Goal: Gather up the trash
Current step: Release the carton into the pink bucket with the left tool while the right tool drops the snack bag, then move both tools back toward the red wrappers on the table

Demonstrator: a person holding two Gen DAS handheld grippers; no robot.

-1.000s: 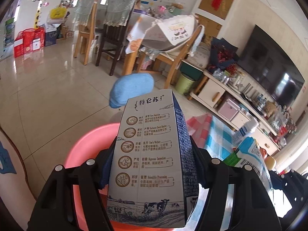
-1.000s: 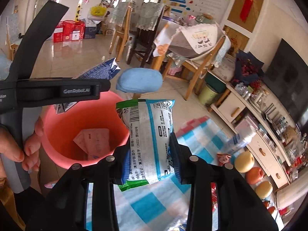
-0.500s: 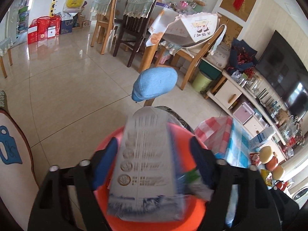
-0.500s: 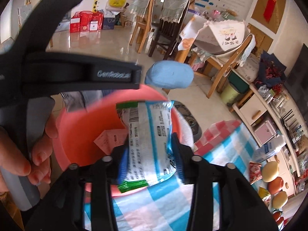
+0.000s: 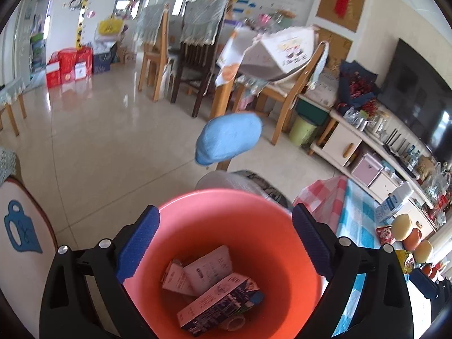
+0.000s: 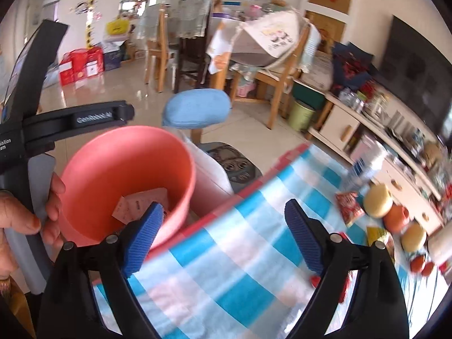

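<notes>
A pink bucket [image 5: 282, 226] sits below my left gripper [image 5: 224, 243], which is open and empty above its mouth. Inside lie a blue-and-white milk carton [image 5: 223, 302] and pale pink paper cartons [image 5: 197, 271]. In the right wrist view the bucket [image 6: 113, 169] stands left of the checked table [image 6: 226, 268]. My right gripper [image 6: 223, 234] is open and empty over the table edge. The left gripper's body [image 6: 70, 124] and the hand holding it [image 6: 25, 217] show at the left. A red wrapper [image 6: 349, 203] and a milk carton [image 6: 364, 169] remain on the table.
Round fruit-like items [image 6: 378, 200] lie at the table's right side. A blue cushioned stool [image 5: 228, 138] stands behind the bucket, with wooden chairs [image 5: 158, 56] and a covered dining table [image 5: 276, 53] farther back. A TV cabinet [image 5: 367, 152] runs along the right wall.
My left gripper opened and the milk carton dropped into the bucket. My right gripper opened, its white-and-blue packet is gone from its grip, and it has swung right over the table.
</notes>
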